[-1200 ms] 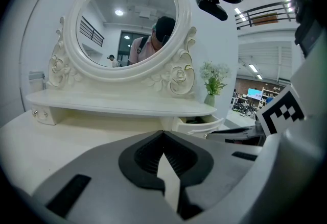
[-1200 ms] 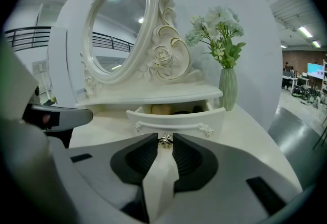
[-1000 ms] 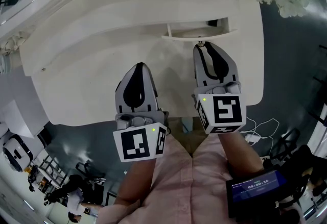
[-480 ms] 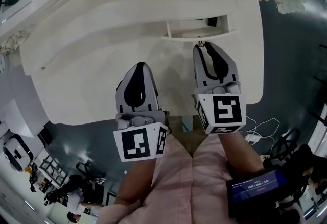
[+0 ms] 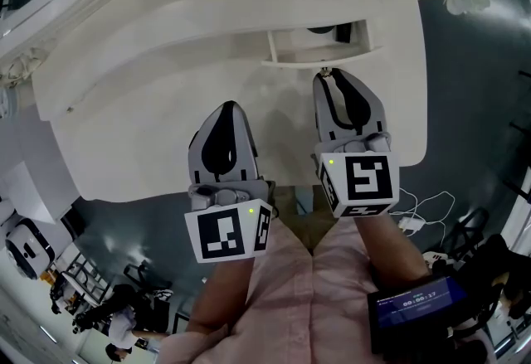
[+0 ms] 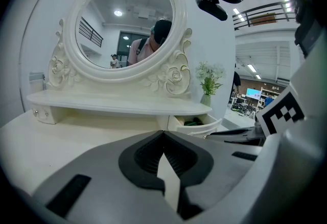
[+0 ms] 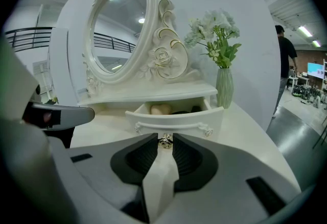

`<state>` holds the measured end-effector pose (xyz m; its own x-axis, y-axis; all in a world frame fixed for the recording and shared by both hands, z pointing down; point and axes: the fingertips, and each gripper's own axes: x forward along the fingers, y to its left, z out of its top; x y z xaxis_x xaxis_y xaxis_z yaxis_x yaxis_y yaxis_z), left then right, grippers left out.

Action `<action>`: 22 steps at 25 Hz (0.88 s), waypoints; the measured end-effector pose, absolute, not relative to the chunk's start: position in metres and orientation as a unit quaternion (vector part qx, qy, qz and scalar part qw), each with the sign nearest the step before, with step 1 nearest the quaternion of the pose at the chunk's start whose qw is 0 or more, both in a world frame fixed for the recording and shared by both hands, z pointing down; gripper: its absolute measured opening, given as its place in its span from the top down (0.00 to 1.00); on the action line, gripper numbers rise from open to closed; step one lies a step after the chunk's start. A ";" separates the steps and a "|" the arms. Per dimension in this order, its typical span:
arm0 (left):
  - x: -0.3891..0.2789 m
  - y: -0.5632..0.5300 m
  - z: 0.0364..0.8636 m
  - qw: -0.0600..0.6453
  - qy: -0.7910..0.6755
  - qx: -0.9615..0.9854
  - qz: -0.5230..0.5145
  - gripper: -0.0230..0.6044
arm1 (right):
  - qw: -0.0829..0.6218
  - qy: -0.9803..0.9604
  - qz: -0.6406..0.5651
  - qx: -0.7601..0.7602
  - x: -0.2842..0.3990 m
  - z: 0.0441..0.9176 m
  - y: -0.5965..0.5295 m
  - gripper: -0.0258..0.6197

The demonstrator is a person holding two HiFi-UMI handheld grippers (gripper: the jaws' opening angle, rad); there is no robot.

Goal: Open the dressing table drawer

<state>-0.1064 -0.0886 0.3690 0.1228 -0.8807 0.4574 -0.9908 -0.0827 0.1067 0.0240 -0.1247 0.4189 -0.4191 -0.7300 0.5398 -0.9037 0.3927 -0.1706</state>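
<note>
The white dressing table (image 5: 149,130) has a small drawer (image 5: 323,54) at its right, pulled partly out. In the right gripper view the drawer front (image 7: 176,118) stands just ahead, with its small metal knob (image 7: 164,141) pinched between the jaw tips. My right gripper (image 5: 330,72) is shut on that knob. My left gripper (image 5: 226,105) hovers over the tabletop to the left, shut with nothing in it; its tips (image 6: 163,133) meet. A beige item (image 7: 161,109) and something dark lie inside the drawer.
An oval mirror (image 6: 125,24) in a carved frame stands at the table's back above a low shelf (image 6: 117,105). A green vase with white flowers (image 7: 223,88) stands at the right rear corner, close to the drawer. Cables (image 5: 419,217) lie on the floor right of the table.
</note>
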 end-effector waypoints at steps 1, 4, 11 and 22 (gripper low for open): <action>-0.106 -0.088 0.369 0.198 -0.647 0.723 0.139 0.93 | 0.193 -0.812 0.225 0.503 0.024 0.419 -0.124 0.81; -0.105 -0.086 0.369 0.197 -0.647 0.723 0.138 0.93 | 0.193 -0.811 0.225 0.504 0.025 0.420 -0.121 0.81; -0.103 -0.082 0.370 0.196 -0.647 0.724 0.139 0.93 | 0.193 -0.811 0.225 0.504 0.027 0.421 -0.118 0.81; -0.106 -0.080 0.369 0.197 -0.647 0.724 0.139 0.93 | 0.191 -0.811 0.224 0.506 0.026 0.420 -0.117 0.81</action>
<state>-0.1055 -0.0802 0.3695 0.1246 -0.8814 0.4557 -0.9908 -0.0859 0.1048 0.0257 -0.1165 0.4199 -0.4147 -0.7346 0.5370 -0.9061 0.3874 -0.1699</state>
